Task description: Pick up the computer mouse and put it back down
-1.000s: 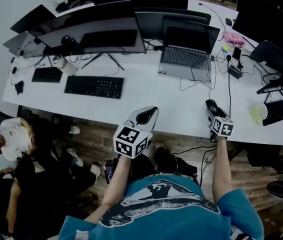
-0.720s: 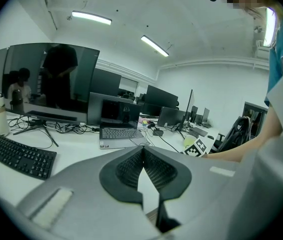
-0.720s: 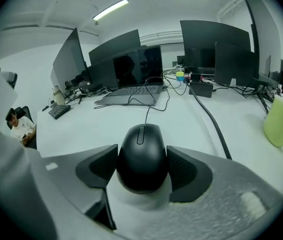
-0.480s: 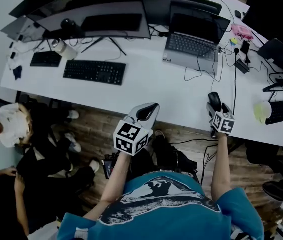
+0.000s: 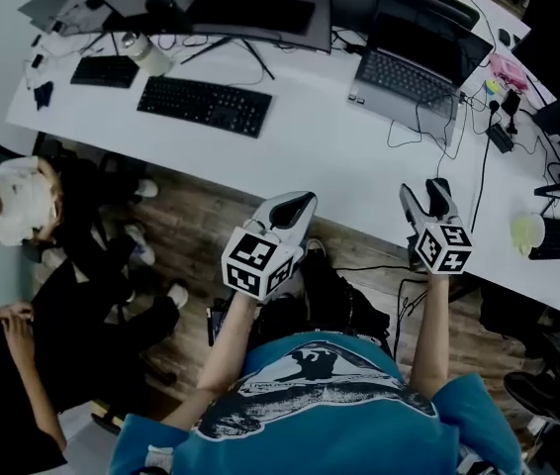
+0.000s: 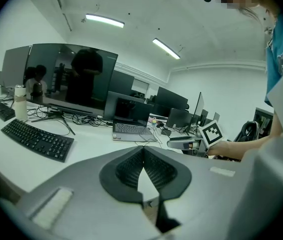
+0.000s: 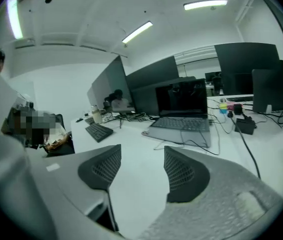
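Observation:
My right gripper (image 5: pixel 425 198) hangs over the near edge of the white desk (image 5: pixel 310 156). Its jaws stand apart and are closing, with only bare desk between them in the right gripper view (image 7: pixel 141 149). No mouse shows at its tips, and I cannot tell where the one it handled lies. A small dark mouse-like thing (image 5: pixel 506 38) sits far back right. My left gripper (image 5: pixel 298 206) floats off the desk edge above the floor, shut and empty, with its pads meeting (image 6: pixel 143 148). The left gripper view also catches the right gripper (image 6: pixel 181 143).
A black keyboard (image 5: pixel 204 105) and a smaller one (image 5: pixel 105 70) lie at the left. An open laptop (image 5: pixel 414 67) with trailing cables sits at the back right, and monitors line the rear. A pale green cup (image 5: pixel 529 231) is at the right. A person (image 5: pixel 23 216) sits at the lower left.
The right gripper has lifted off the desk edge and its jaws now show spread apart. The dark thing at its tips no longer shows. The left gripper drifted slightly.

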`<state>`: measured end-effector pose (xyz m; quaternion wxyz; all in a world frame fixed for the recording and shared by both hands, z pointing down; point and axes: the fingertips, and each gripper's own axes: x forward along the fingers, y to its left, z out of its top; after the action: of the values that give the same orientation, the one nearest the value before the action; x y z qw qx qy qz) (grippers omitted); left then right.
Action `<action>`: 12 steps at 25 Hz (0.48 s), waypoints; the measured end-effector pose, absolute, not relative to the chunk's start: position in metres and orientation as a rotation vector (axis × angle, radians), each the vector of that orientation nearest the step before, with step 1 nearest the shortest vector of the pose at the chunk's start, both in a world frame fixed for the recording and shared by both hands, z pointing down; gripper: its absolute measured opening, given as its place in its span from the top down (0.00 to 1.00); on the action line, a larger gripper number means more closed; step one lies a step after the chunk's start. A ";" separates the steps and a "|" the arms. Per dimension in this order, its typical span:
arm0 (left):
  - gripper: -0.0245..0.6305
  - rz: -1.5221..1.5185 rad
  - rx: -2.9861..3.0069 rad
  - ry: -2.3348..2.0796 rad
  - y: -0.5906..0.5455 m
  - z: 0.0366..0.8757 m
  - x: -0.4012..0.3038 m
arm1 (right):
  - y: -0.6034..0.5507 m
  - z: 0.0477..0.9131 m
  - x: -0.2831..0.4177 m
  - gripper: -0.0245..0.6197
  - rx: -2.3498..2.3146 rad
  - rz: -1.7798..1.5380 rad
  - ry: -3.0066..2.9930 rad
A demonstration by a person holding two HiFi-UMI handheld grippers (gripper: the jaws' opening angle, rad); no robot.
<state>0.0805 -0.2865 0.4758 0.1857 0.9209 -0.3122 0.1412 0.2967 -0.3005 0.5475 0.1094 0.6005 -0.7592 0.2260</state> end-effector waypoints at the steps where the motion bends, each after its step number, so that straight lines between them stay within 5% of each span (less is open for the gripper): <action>1: 0.94 0.389 2.593 -0.896 -0.284 0.474 0.075 | -0.303 0.537 0.278 0.57 1.731 0.643 -2.286; 12: 0.94 0.293 2.566 -1.141 -0.209 0.443 -0.013 | -0.255 0.463 0.064 0.70 1.222 0.502 -2.714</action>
<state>-0.0130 -0.2092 0.4431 0.1586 0.8973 -0.3990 0.1023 0.0638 -0.2552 0.4627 0.0617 0.4040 -0.8974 0.1659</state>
